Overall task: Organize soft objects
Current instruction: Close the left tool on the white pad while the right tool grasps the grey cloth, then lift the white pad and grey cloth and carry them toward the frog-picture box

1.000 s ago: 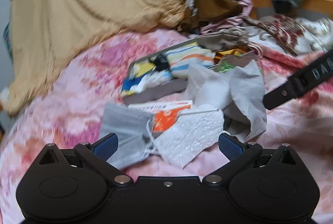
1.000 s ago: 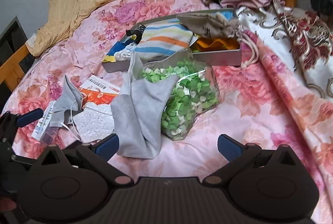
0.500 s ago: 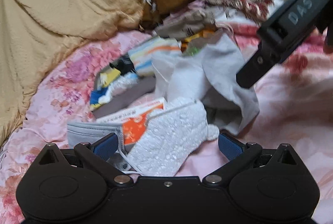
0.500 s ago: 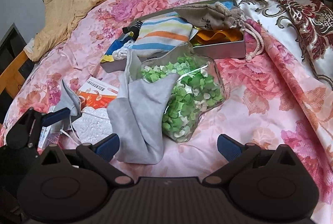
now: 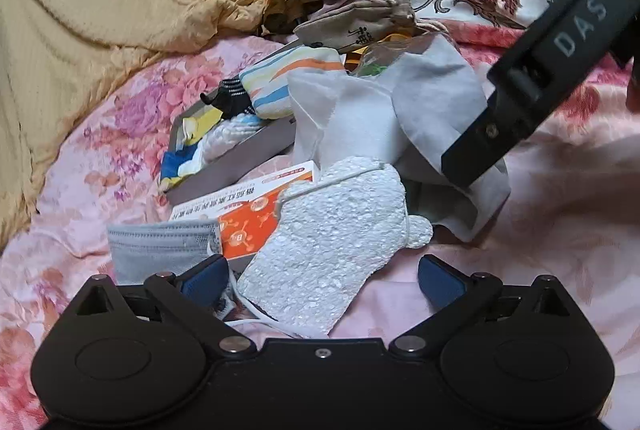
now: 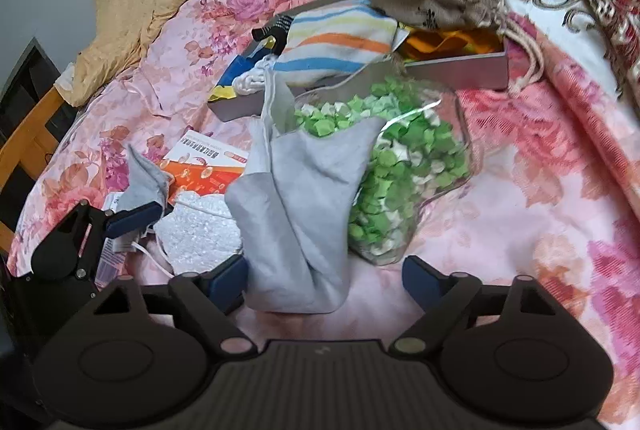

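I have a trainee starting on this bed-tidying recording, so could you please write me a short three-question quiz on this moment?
1. True or false: the grey cloth lies partly over the clear bag of green paper stars.
2. What lies between the open fingers of the left tongs?
A. the striped sock
B. the white textured mask
C. the drawstring pouch
3. In a few words: where does the striped sock rest?

Key
1. True; the cloth also reaches down between the open fingers of the right tongs, which have just been closing.
2. B, the white textured mask.
3. In the grey tray, on top of its other contents.
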`<state>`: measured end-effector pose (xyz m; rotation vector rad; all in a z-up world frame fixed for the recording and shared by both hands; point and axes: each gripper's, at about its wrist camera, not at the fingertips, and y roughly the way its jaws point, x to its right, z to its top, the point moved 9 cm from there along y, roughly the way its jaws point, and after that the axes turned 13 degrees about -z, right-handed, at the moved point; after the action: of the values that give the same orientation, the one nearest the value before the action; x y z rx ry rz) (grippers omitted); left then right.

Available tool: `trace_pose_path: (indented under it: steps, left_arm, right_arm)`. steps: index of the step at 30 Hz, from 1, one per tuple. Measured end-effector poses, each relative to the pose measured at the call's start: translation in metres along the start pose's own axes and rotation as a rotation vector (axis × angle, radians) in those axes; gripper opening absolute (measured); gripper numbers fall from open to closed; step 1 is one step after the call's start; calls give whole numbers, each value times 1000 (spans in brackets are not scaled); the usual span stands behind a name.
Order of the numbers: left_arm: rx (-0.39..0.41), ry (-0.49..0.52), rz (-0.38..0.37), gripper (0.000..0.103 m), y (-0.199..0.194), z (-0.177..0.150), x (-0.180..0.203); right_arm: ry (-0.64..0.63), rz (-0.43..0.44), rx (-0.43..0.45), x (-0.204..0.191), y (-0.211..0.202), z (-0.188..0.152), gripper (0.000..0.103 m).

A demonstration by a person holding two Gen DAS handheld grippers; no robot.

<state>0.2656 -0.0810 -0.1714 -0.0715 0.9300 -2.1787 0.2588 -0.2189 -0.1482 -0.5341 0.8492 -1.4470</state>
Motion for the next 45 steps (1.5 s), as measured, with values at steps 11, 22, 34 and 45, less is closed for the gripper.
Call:
trace_pose_path:
  steps: [11,22,34,45]
  left_arm:
    - [26,89,11,80,-1,-1,12]
    - [8,100,-6,78,-6,-3,15]
    - [3,-6,-133,77,-15,-2,28]
    - [32,-4,-123,77,-21,-1,33]
  right_arm:
    - [19,7,-32,-7,9,-3,50]
    - [-15,-34,47,2,-8,2,11]
    - [-28,-52,134,23,-42,3,9]
    - [29,-45,138,49,-53,-10,9]
